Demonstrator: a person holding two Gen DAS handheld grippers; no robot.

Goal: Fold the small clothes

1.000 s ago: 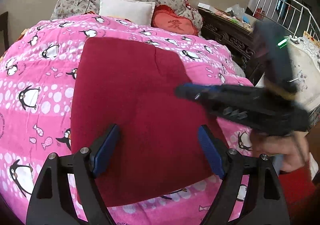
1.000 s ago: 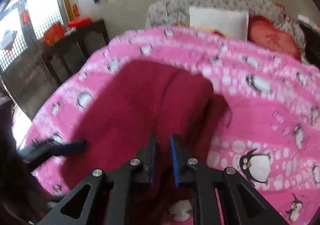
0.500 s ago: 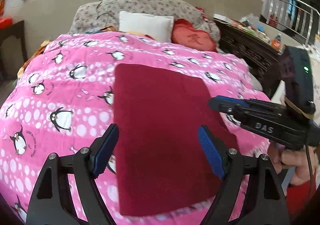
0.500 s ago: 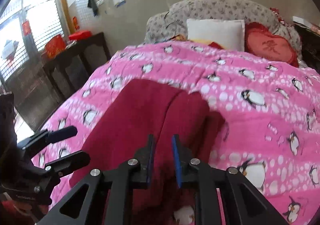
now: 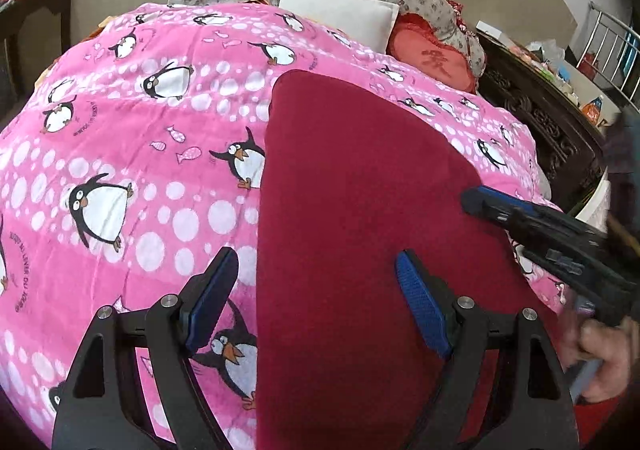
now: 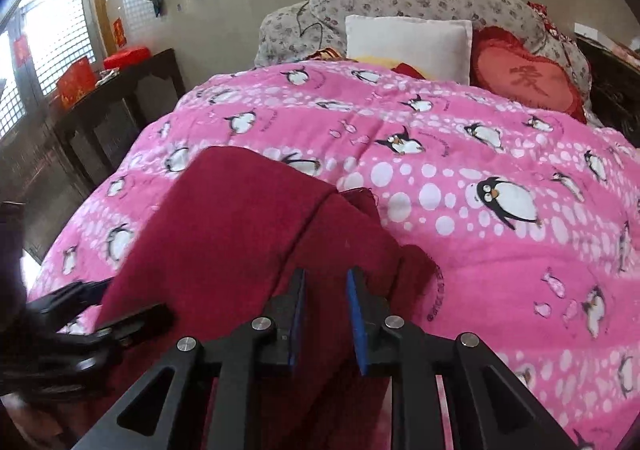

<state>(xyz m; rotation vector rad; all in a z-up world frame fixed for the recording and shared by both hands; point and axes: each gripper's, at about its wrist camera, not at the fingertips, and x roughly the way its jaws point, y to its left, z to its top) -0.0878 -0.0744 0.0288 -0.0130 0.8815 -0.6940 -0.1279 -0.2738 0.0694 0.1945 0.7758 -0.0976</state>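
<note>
Red cloth (image 5: 360, 209) flat on pink penguin blanket (image 5: 132, 137), folded to long strip; long axis runs from near edge toward pillows (image 5: 336, 15). L gripper (image 5: 316, 298) wide open, straddling cloth's left edge, nothing gripped. R gripper (image 6: 325, 310) jaws slightly apart, just been opening, over cloth's right fold; no grip.

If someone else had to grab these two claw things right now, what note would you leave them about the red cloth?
Left gripper: open wide, empty, hovering over the near left edge of the dark red garment.
Right gripper: jaws have just been opening, narrow gap, above the cloth's right side, not gripping it.
Garment lies on the pink penguin blanket, one lengthwise fold made.
Left: tidy the uneven right edge, then fold it smaller.
</note>
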